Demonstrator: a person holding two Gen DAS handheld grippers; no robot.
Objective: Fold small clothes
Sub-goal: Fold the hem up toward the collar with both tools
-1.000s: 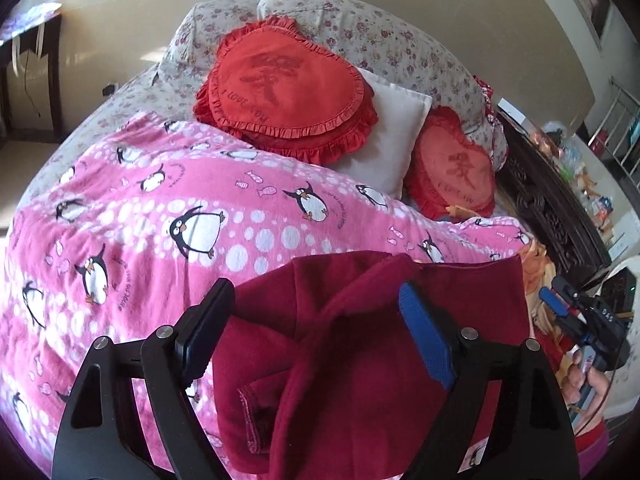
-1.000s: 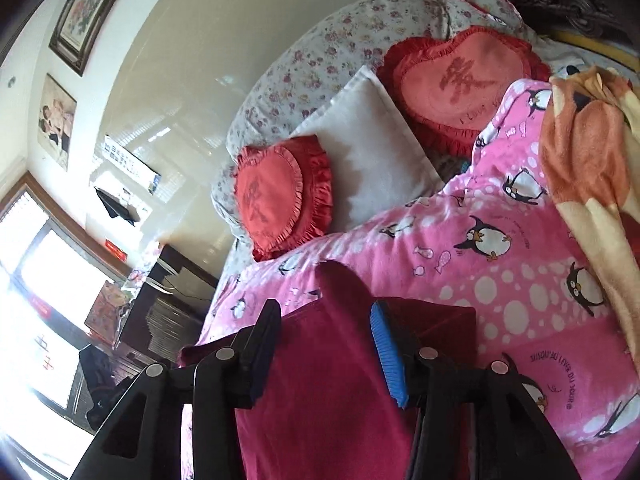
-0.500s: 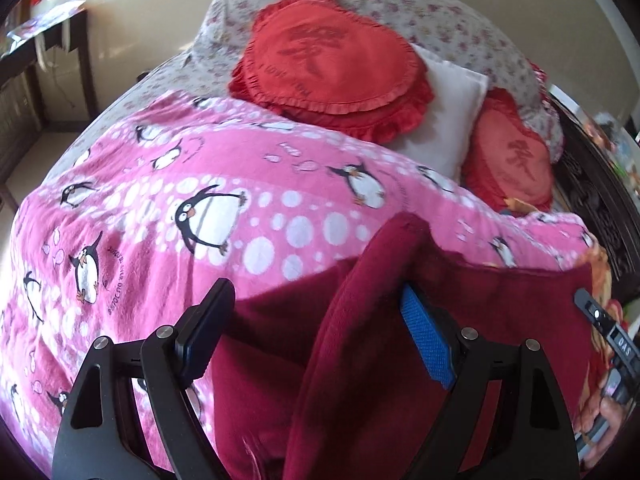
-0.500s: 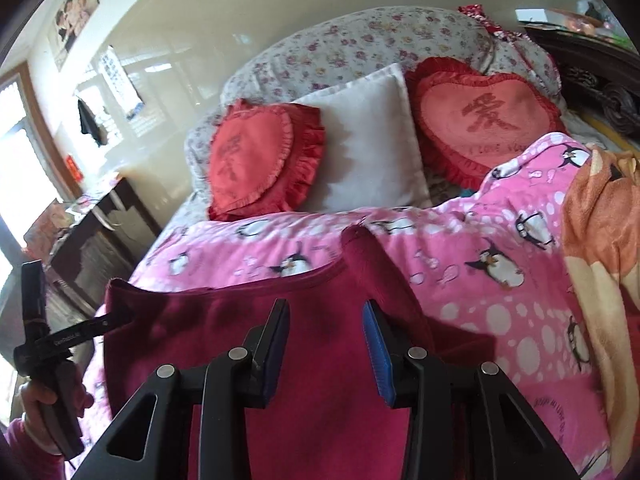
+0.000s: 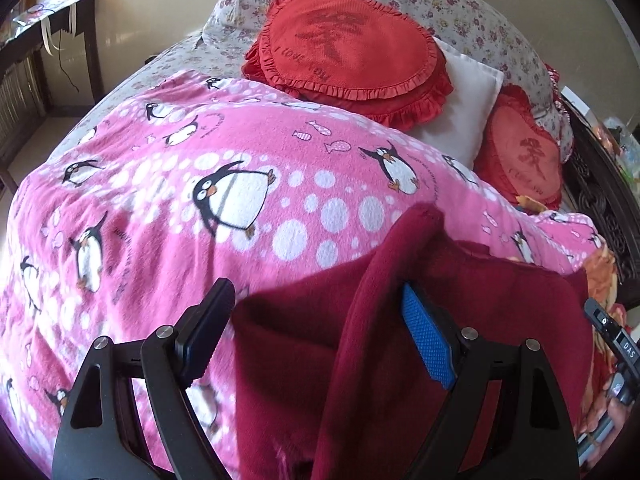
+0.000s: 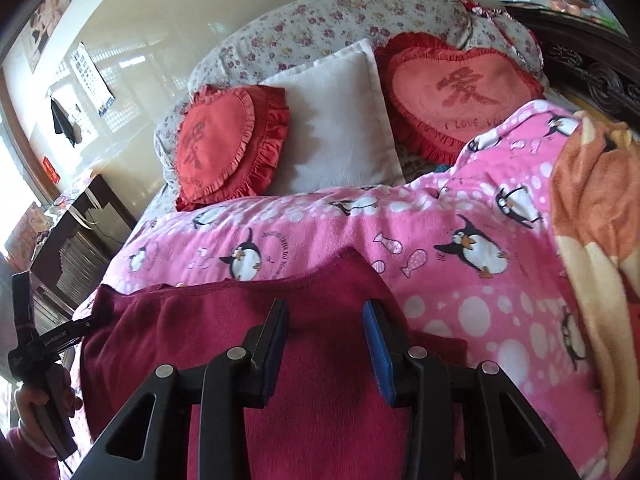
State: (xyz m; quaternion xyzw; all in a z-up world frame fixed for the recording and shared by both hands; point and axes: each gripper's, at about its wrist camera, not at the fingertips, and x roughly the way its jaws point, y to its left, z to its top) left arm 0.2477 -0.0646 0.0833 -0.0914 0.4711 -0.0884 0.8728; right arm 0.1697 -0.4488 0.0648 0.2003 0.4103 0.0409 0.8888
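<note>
A maroon fleece garment lies spread on the pink penguin blanket. My left gripper hangs over its near part with the jaws wide. A raised fold leans on the blue pad, and the black pad stands clear at the cloth's edge. In the right wrist view the garment stretches leftward to my left gripper, held in a hand. My right gripper has narrow jaws with maroon cloth filling the gap between them. A peak of fabric rises just ahead of its blue pad. The right gripper's edge shows at far right.
Two red heart cushions and a white pillow lean on a floral bolster at the bed's head. An orange blanket lies right of the garment. A dark table stands left of the bed and carved dark wood to its right.
Both grippers have come down toward the bed, and the garment has sunk from hanging in the air onto the blanket. The right jaws have narrowed on the cloth. The left jaws stay wide.
</note>
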